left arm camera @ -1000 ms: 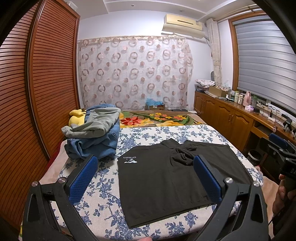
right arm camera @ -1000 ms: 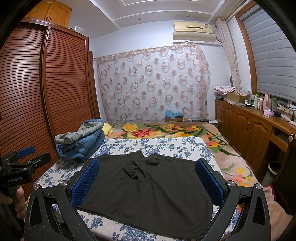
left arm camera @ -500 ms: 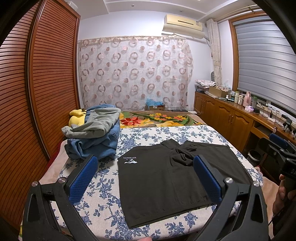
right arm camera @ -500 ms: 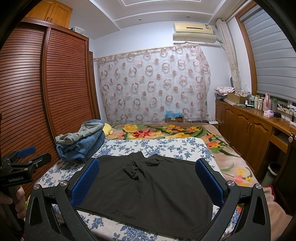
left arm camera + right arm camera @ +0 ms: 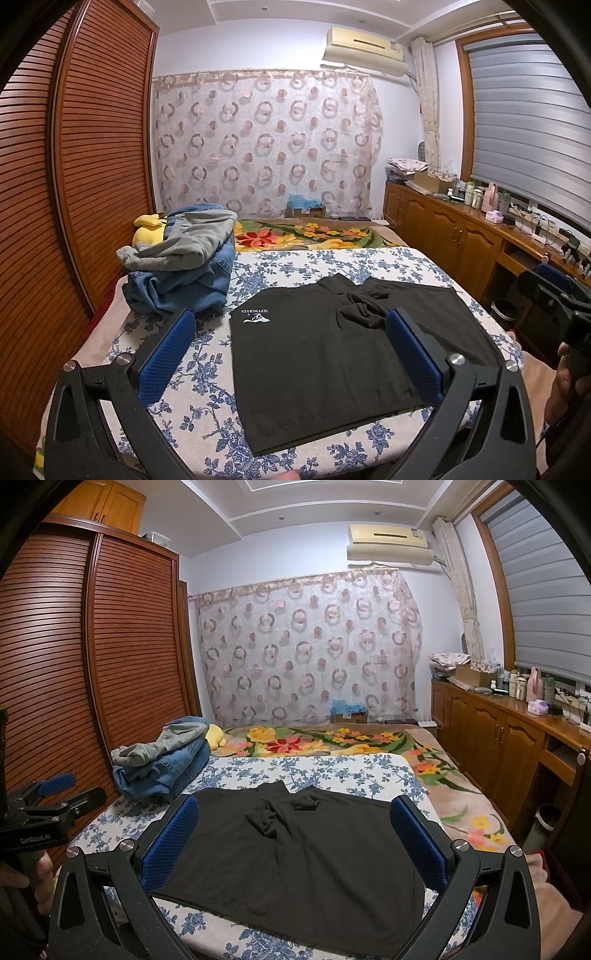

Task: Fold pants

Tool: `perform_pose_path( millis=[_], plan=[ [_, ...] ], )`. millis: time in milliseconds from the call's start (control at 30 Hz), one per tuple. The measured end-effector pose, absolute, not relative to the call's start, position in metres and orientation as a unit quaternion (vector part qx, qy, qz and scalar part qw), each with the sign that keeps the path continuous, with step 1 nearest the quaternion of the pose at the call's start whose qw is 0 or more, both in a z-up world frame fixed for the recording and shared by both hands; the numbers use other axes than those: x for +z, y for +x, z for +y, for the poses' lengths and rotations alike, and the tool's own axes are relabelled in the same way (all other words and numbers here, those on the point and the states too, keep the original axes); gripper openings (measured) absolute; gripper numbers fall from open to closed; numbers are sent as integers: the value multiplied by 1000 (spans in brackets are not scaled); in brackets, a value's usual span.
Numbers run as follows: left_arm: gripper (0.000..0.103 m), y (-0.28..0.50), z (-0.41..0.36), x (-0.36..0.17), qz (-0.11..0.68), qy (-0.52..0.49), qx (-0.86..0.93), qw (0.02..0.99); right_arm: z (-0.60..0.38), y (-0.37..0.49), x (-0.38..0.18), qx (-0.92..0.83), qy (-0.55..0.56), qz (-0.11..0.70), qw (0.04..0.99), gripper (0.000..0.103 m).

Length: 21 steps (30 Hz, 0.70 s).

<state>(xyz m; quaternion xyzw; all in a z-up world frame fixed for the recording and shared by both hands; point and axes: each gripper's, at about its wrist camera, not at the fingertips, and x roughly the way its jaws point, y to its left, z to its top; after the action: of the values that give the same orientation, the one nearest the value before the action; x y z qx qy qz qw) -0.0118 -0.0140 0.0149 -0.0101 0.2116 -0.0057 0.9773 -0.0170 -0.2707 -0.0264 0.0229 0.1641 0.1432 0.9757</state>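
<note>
Left wrist view: one black pants (image 5: pixel 332 365) flat on blue-floral sheet (image 5: pixel 207 376), crumpled at middle of far edge, white logo near left corner. Left gripper (image 5: pixel 291 354) wide open, holding nothing, above near edge. Right gripper (image 5: pixel 293 838) also spread wide, empty. One clothes pile (image 5: pixel 184 258) far-left on bed. One yellow plush (image 5: pixel 147 230) behind pile.

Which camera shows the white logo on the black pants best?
The left wrist view: the white logo sits in plain sight near the left corner of the black pants. In the right wrist view the pants show, but no logo is visible.
</note>
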Motion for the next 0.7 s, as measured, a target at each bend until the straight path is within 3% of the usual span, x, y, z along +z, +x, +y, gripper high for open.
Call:
perform_pose_path(
  millis=[700],
  plan=[
    [103, 10, 19, -39, 290, -24, -14, 957, -269, 3, -43, 159, -9, 220, 962, 103]
  ],
)
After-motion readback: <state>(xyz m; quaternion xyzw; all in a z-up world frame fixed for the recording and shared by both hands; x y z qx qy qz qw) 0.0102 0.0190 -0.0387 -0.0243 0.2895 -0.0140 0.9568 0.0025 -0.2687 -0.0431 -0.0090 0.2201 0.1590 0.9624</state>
